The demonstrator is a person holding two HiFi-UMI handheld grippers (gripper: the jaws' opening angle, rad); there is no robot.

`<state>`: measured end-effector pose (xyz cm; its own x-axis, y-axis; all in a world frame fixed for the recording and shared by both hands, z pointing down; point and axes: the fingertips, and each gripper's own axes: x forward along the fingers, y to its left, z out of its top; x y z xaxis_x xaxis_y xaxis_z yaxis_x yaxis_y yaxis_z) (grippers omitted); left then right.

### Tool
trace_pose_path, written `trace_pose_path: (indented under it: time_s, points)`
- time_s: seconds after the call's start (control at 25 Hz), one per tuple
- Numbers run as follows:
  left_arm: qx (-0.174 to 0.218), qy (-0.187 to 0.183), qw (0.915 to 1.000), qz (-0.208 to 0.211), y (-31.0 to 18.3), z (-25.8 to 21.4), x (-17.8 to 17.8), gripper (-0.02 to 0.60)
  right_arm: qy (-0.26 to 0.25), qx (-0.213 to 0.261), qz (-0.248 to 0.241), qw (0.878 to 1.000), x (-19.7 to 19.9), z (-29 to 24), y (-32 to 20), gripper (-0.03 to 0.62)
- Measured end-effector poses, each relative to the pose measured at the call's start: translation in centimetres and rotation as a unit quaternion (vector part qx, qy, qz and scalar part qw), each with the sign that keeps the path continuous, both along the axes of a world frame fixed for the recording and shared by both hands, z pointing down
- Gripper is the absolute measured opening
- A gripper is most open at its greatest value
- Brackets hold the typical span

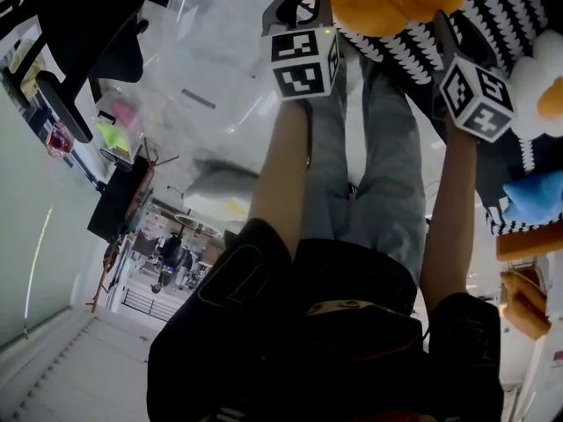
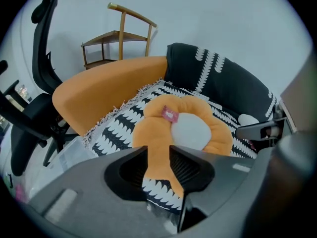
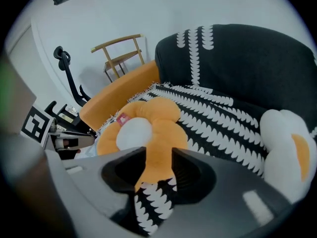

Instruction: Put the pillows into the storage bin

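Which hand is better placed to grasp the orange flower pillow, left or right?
Left, narrowly: a petal of the orange flower pillow fills the gap of the open left tongs; the right tongs, also open, see petal and blanket.

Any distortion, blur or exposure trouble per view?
Head view: dark clothing at the bottom is nearly black, marker cube sharp. Left gripper view: fisheye bend, black corners, left gripper in front soft, orange pillow clear. Right gripper view: same fisheye and corners, white pillow at the edge stretched.
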<state>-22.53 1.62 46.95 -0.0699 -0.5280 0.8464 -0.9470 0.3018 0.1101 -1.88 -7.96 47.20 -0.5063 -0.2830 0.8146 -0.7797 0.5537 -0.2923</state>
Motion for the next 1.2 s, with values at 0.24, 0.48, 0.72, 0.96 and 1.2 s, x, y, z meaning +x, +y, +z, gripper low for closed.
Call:
trace_pose_path:
  time_s: [0.24, 0.48, 0.72, 0.96, 1.2]
  points:
    - [-0.017, 0.019, 0.9997, -0.003, 0.4, 2.5, -0.7, 0.219, 0.024, -0.003, 0.007, 1.000, 0.2, 1.5, -0.6, 0.237]
    - [-0.038, 0.037, 0.9983, -0.026, 0.4, 5.5, -0.4, 0.184, 0.037, -0.027, -0.015, 0.999, -1.0, 4.0, -0.1, 0.208]
    - [-0.027, 0.049, 0.9982, 0.021, 0.2, 3.8, 0.8, 0.026, 0.044, -0.001, -0.057, 0.997, -2.3, 2.0, 0.4, 0.036]
    - [0.002, 0.046, 0.9988, -0.018, 3.2, 2.1, -0.7, 0.025, 0.024, 0.026, -0.085, 0.996, -5.5, -0.1, 1.1, 0.021]
    - [0.008, 0.057, 0.9949, -0.083, 11.6, 1.1, -4.0, 0.025, 0.012, 0.035, -0.141, 0.989, -11.3, -1.3, 6.7, 0.021]
